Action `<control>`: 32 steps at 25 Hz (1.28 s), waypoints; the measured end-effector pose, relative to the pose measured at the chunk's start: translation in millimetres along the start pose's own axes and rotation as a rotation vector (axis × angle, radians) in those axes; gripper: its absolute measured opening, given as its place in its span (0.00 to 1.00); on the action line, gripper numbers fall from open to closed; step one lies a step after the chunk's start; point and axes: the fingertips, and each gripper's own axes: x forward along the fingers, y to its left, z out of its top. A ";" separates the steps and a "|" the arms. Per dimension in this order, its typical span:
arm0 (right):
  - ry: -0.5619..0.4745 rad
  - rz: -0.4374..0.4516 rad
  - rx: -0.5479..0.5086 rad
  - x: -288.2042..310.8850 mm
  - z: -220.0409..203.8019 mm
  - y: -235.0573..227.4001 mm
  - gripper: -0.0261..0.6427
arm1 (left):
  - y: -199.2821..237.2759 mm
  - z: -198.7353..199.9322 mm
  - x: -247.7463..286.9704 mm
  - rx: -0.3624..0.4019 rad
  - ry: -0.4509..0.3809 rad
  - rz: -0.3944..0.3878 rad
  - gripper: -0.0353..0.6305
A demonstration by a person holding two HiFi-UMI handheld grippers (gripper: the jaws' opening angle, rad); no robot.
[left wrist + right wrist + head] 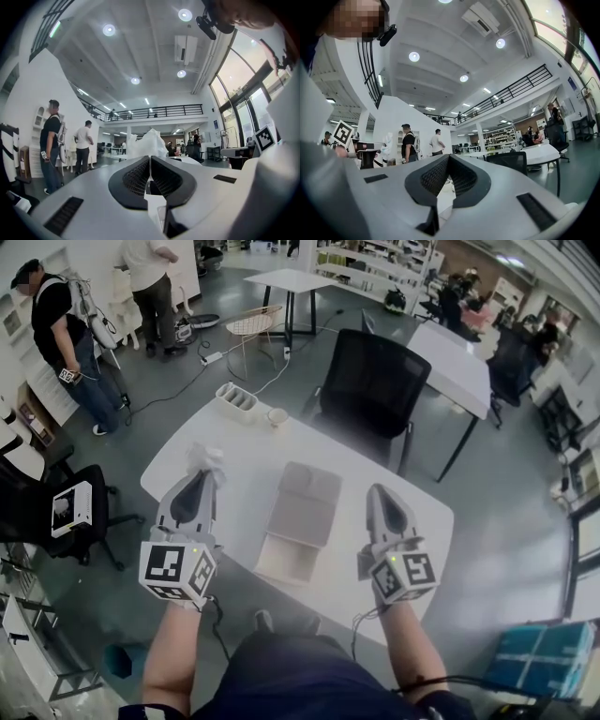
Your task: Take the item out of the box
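Nearest me, the left gripper (199, 479) has its jaws pressed together on a crumpled white item (204, 457), pinched at the very tips. The item is out of the box (305, 512) and sits to the box's left, over the white table (242, 507). The right gripper (380, 493) is on the box's other side, near it but apart, with its jaws closed together and nothing between them. Between the two grippers I see the beige box lying open on the table. Farther back, near the table's far edge, stand a white divided holder (236, 400) and a small cup (277, 415). A black chair (372, 390) is behind the table.
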 end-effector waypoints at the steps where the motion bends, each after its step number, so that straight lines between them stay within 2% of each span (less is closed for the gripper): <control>1: -0.003 -0.001 -0.001 0.5 0.3 0.6 0.05 | 1.6 -0.9 0.2 -0.003 0.000 0.003 0.11; 32: 0.010 0.031 -0.033 4.2 -5.0 10.9 0.05 | 0.5 -15.2 4.4 -0.013 0.022 -0.015 0.11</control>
